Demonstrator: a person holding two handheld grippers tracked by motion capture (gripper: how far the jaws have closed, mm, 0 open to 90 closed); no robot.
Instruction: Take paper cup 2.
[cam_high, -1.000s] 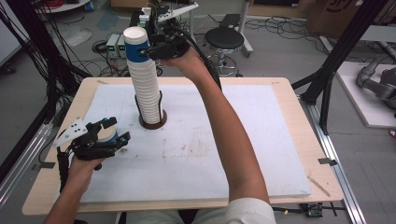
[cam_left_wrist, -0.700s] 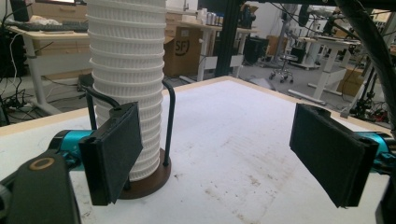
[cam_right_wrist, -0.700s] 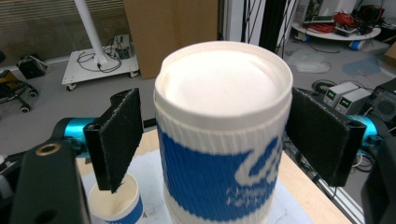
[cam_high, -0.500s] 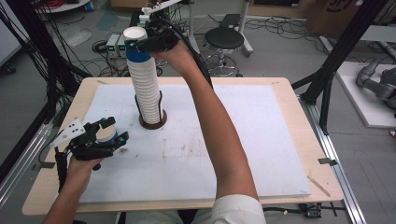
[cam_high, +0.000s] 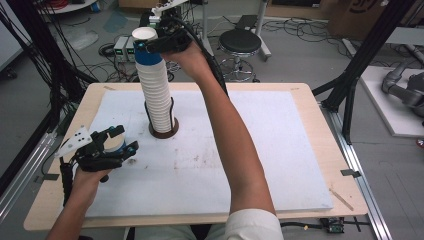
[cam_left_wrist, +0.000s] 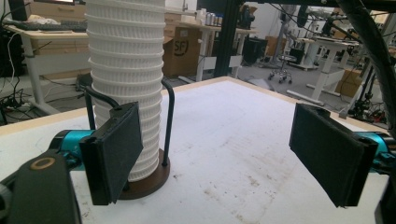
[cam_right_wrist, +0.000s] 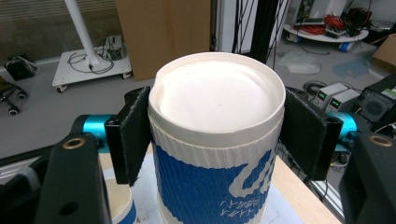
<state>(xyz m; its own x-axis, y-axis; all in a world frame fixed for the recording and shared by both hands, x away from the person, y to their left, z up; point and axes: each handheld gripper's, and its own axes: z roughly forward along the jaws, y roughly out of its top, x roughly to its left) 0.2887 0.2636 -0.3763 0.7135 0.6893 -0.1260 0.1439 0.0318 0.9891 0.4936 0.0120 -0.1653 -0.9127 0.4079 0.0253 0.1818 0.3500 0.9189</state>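
Right gripper raised high over the far left of the bench, pads pressed against both sides of the top cup, upside down, white base up, blue printed sleeve below the rim. Same cup seen from the high view at the summit of the cup stack, a tall column of ribbed white cups leaning slightly, seated in a round dark brown holder with thin black upright rods alongside. Whether the top cup sits fully nested on the stack or is lifted a little off it: cannot tell. Right forearm stretched diagonally across the white mat from the near edge up to the stack.

Left gripper low at the near left of the bench, just above the mat, well apart from the holder. Jaws spread wide in the left gripper view, pads apart with nothing pinched between them, stack and holder standing beyond the left pad. Second blue-and-white cup on the mat between the spread jaws in the high view, contact with the pads not clear
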